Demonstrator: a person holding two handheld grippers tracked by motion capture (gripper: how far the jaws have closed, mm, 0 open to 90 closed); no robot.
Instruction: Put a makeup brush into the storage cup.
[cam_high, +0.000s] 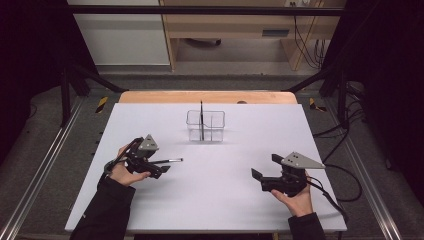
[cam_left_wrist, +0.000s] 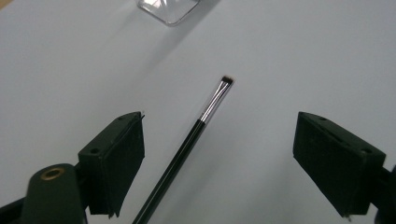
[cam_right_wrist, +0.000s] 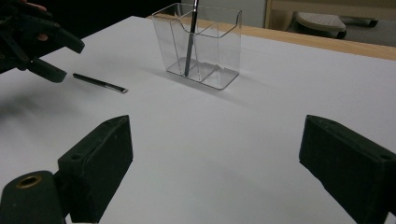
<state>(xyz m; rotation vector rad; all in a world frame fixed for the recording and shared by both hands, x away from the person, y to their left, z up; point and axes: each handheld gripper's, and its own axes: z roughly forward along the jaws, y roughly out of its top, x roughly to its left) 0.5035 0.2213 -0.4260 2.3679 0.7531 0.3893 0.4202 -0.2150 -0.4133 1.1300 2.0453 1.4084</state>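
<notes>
Left gripper view: left tongs (cam_left_wrist: 219, 154) wide apart, brush (cam_left_wrist: 187, 144) lying between; right tongs (cam_right_wrist: 215, 168) wide, empty

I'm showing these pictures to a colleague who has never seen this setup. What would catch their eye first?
Probably the clear plastic organizer standing alone at mid-table toward the far edge, with a thin dark brush upright in one of its compartments. Next, the slim black makeup brush lying flat on the white table, between the open jaws of the left tongs and not gripped. The right tongs sit open near the table's right side, holding nothing.
</notes>
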